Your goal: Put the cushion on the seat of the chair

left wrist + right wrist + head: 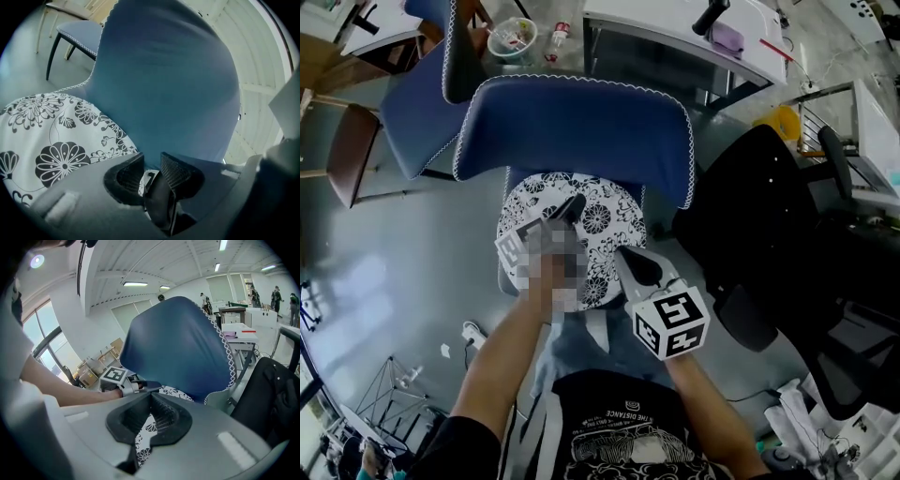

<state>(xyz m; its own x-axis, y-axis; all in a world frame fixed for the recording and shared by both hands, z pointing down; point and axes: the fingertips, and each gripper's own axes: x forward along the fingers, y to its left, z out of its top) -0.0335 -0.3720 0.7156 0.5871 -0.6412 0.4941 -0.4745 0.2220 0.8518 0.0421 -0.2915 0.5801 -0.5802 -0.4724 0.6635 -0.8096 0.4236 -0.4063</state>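
Observation:
A white cushion (pixel 602 221) with black flowers lies on the seat of the blue chair (pixel 572 127), in front of its backrest. My left gripper (pixel 570 208) rests over the cushion's middle, pointing at the backrest. In the left gripper view the jaws (pixel 152 169) stand open, with the cushion (pixel 51 140) to their left and the backrest (pixel 164 84) ahead. My right gripper (pixel 625 258) is over the cushion's near right edge. In the right gripper view its pads (pixel 151 404) meet; I see nothing between them. The left gripper (pixel 151 386) and cushion (pixel 176 392) show beyond.
A second blue chair (pixel 417 112) stands at the back left, beside a wooden chair (pixel 347 150). A black office chair (pixel 769 216) crowds the right side. A white table (pixel 675 23) lies behind the backrest. A power strip (pixel 473 335) lies on the grey floor.

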